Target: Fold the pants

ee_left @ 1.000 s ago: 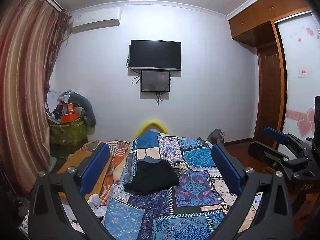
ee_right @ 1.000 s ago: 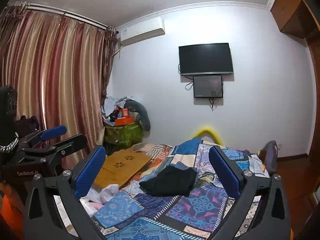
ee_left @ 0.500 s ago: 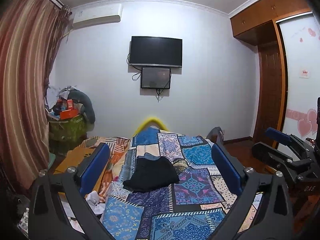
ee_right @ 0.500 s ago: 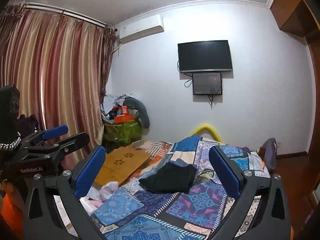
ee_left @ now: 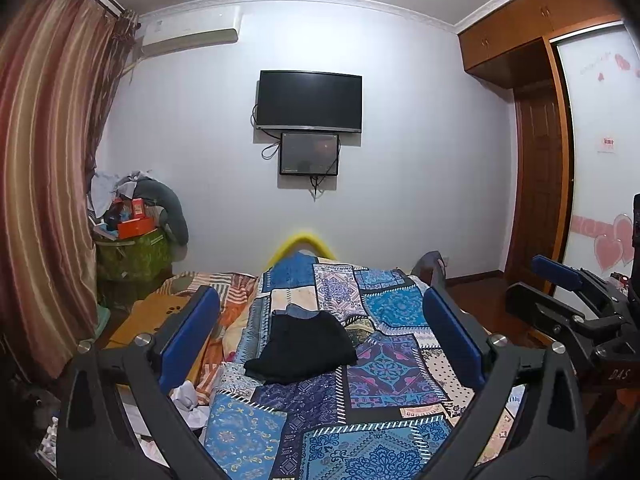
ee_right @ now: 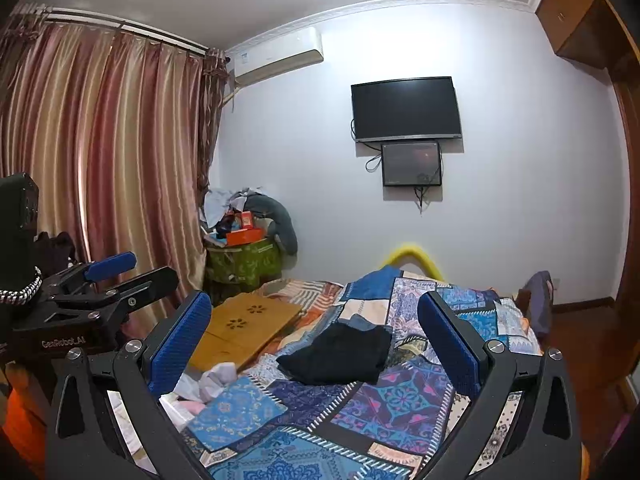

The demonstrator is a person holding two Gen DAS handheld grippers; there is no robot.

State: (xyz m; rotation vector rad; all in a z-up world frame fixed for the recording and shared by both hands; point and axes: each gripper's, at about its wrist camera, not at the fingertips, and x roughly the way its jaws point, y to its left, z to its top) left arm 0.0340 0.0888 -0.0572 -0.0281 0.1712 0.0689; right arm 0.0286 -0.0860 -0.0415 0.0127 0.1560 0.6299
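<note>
Pants folded at frame centre on patchwork bedspread; left gripper, right gripper spread wide, empty; television above.

bed covered in a busy blue patchwork quilt, dark folded pants lying in the middle of it, wooden lap tray along its left side, crumpled white cloth just beside that
</note>
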